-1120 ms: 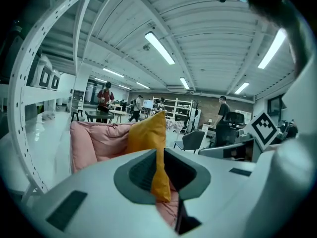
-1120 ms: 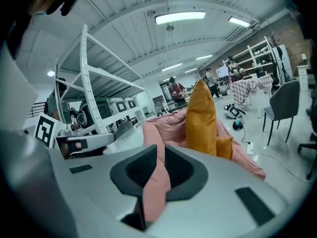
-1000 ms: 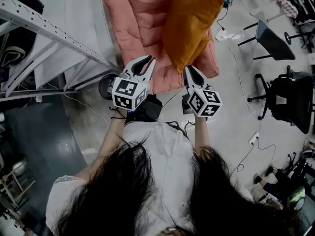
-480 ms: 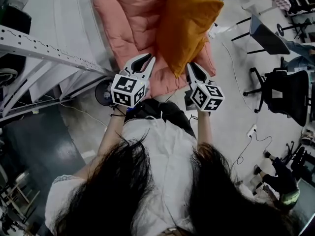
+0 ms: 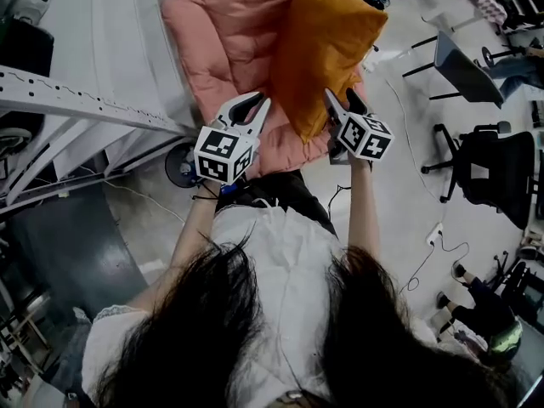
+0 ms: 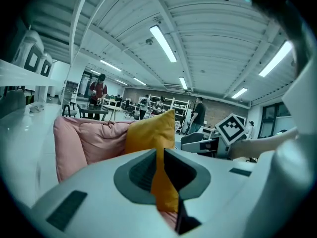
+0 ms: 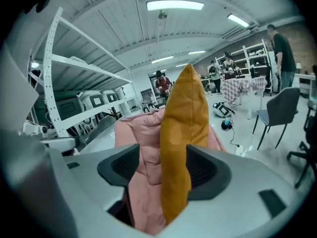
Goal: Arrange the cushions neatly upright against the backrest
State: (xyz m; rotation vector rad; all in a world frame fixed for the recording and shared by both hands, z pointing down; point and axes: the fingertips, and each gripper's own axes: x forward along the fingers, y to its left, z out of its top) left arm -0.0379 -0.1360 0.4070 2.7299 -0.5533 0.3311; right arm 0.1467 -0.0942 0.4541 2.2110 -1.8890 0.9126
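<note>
An orange cushion (image 5: pixel 327 45) stands on edge on the pink padded seat cushion (image 5: pixel 229 32), leaning against its raised back. My right gripper (image 5: pixel 342 102) is at the orange cushion's lower corner. Its jaws are opening, with the cushion's edge (image 7: pixel 183 123) still between them and a gap showing beside the left pad. My left gripper (image 5: pixel 253 100) hovers over the pink cushion's near edge, left of the orange cushion and apart from it, jaws shut and empty. In the left gripper view the orange cushion (image 6: pixel 148 133) shows beyond the narrow slit, with the pink cushion (image 6: pixel 84 143) behind it.
A white perforated metal frame (image 5: pixel 85 100) runs along the left. A round black object (image 5: pixel 180 161) sits on the floor by the seat's near left corner. Office chairs (image 5: pixel 489 172) and a grey chair (image 5: pixel 459 58) stand to the right among cables. People stand far off.
My right gripper has moved slightly up and right along the orange cushion's lower corner, and its jaws have spread apart from their earlier grip. The left gripper has barely moved.
</note>
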